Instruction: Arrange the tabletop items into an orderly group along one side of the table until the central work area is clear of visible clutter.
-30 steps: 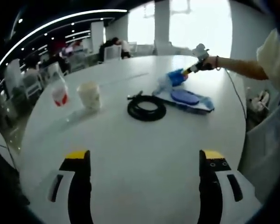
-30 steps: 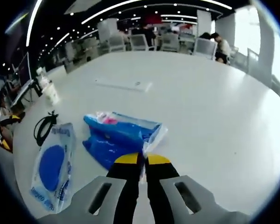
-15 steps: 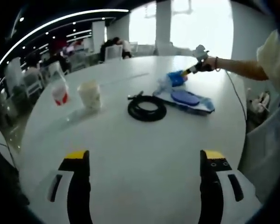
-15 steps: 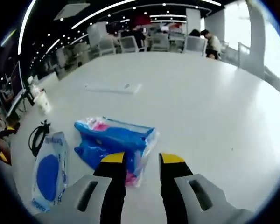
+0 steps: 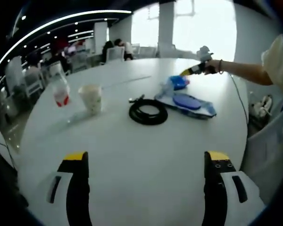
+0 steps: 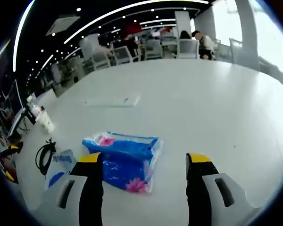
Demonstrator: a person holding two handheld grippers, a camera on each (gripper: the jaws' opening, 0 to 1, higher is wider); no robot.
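In the right gripper view my right gripper (image 6: 145, 161) is open just above a blue tissue packet (image 6: 123, 159) that lies flat on the white table (image 6: 217, 103). Left of the packet lie a clear bag with a blue disc (image 6: 58, 168) and a coiled black cable (image 6: 45, 151). In the left gripper view my left gripper (image 5: 146, 157) is open and holds nothing, low over the near table edge. Ahead of it are the black cable (image 5: 147, 113), the disc bag (image 5: 189, 103), the blue packet (image 5: 176, 83), a pale cup (image 5: 91, 98) and a red-printed clear cup (image 5: 61, 95). The right gripper (image 5: 197, 68) hangs over the packet, held by a hand.
A flat white strip (image 6: 112, 101) lies further out on the table. Two cups (image 6: 42, 118) stand near the table's left rim. Chairs (image 6: 146, 49) and seated people line the far side. A white cord (image 5: 238, 92) runs over the right edge.
My right gripper has opened and let go of the blue packet, then lifted back from it. The packet now rests on the table. The left gripper has stayed put.
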